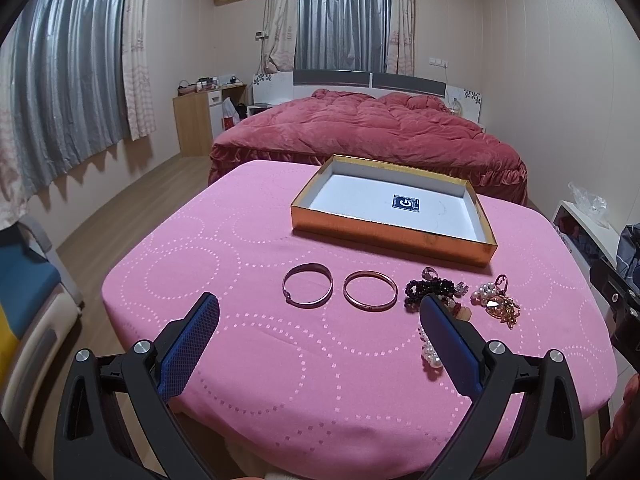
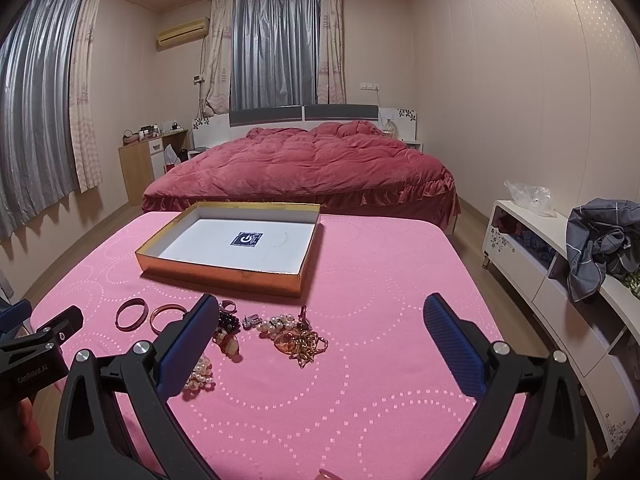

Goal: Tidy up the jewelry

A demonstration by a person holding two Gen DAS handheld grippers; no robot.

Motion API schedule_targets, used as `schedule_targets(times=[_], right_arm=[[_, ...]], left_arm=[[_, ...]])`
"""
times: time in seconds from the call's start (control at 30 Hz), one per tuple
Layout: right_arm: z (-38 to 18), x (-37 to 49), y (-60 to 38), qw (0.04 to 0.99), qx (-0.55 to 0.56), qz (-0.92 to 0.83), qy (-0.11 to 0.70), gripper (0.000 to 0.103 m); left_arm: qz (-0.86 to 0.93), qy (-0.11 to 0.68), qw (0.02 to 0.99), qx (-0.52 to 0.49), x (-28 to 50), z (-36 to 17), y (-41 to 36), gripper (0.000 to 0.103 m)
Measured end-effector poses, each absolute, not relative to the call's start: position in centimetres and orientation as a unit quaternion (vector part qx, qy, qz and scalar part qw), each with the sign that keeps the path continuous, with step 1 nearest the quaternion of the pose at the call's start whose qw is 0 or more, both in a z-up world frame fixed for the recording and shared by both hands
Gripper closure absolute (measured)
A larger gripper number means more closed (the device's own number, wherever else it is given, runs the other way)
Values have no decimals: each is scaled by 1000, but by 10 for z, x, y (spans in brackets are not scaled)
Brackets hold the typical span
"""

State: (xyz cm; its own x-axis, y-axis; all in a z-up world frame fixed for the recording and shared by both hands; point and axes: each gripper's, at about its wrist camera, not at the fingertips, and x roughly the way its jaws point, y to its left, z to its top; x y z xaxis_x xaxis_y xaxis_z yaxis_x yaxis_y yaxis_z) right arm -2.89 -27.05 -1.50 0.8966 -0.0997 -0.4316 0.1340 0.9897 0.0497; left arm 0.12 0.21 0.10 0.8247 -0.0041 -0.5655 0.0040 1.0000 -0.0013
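Note:
An empty gold-sided box (image 1: 390,236) with a white floor stands at the far side of the pink table (image 1: 280,360); it also shows in the right wrist view (image 2: 224,272). In front of it lie two bangles (image 1: 307,290) (image 1: 370,290), a dark bead bracelet (image 1: 428,290), a pearl and gold pendant cluster (image 1: 498,304) and a pearl piece (image 1: 431,354). My left gripper (image 1: 320,312) is open and empty, hovering near the bangles. My right gripper (image 2: 320,312) is open and empty above the pendant cluster (image 2: 300,340).
A bed with a red quilt (image 2: 304,164) stands behind the table. A white cabinet (image 2: 536,264) with grey clothes on it stands to the right. A wooden desk (image 1: 196,120) is at the back left. A chair (image 1: 28,280) is at the left.

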Motion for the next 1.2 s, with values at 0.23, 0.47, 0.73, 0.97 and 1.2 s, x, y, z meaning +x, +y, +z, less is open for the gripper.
schedule_targets(times=[0.23,0.47,0.73,0.97,1.2], right_arm=[[-14,-28,-271,972,38,-58,223,103],[-13,-28,-271,972,36,-58,223,103],[-12,-26,-272,973,35,-57,223,103],[-13,-27,-271,973,33,-57,222,103],[-13,-26,-271,972,33,-56,224,103]], left_arm=[[-3,296,955,0,0,1,2,5],[-3,294,956,2,0,2,1,5],[-3,293,956,2,0,2,2,5],[-5,291,957,5,0,4,0,5],[-5,291,957,5,-1,3,-1,5]])
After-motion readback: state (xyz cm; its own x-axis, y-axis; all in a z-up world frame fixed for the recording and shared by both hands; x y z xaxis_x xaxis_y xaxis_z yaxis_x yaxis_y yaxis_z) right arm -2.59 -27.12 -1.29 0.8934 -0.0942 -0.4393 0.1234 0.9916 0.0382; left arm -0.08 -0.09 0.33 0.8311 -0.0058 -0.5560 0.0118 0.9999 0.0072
